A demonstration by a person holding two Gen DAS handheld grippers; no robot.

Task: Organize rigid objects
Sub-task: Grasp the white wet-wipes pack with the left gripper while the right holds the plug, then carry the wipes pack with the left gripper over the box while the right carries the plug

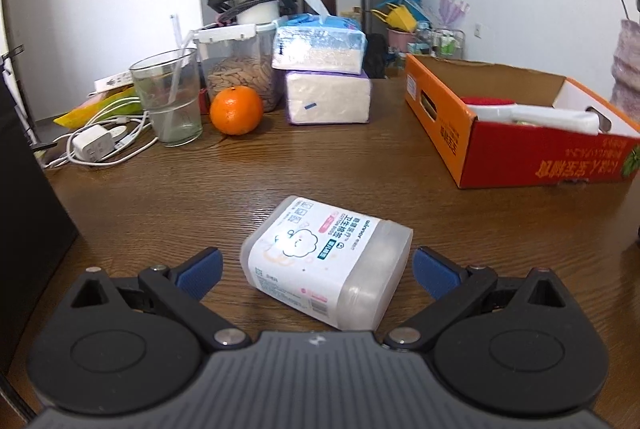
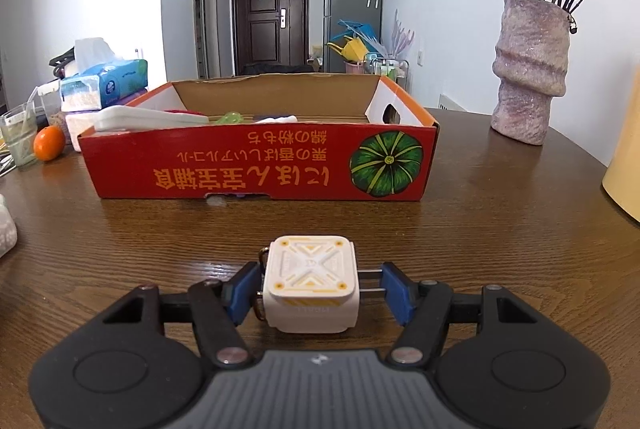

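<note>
In the left wrist view a clear plastic cotton-swab box point(image 1: 326, 263) lies on the wooden table between the wide-apart blue pads of my left gripper point(image 1: 318, 271); the pads do not touch it. In the right wrist view a white and yellow cube-shaped charger point(image 2: 310, 287) sits between the fingers of my right gripper point(image 2: 316, 293); the left pad point(image 2: 242, 289) touches its side and the right pad point(image 2: 396, 291) presses on its metal prongs. The red and orange cardboard box point(image 2: 260, 169) stands behind it, holding a white object point(image 1: 536, 117) and other items.
At the back left stand a glass of water with a straw point(image 1: 168, 101), an orange point(image 1: 236, 111), a nut jar point(image 1: 240, 69), stacked tissue packs point(image 1: 324, 77) and a white adapter with cables point(image 1: 94, 145). A pink vase with roses point(image 2: 528, 69) stands at the right, a yellow object point(image 2: 624, 165) beside it.
</note>
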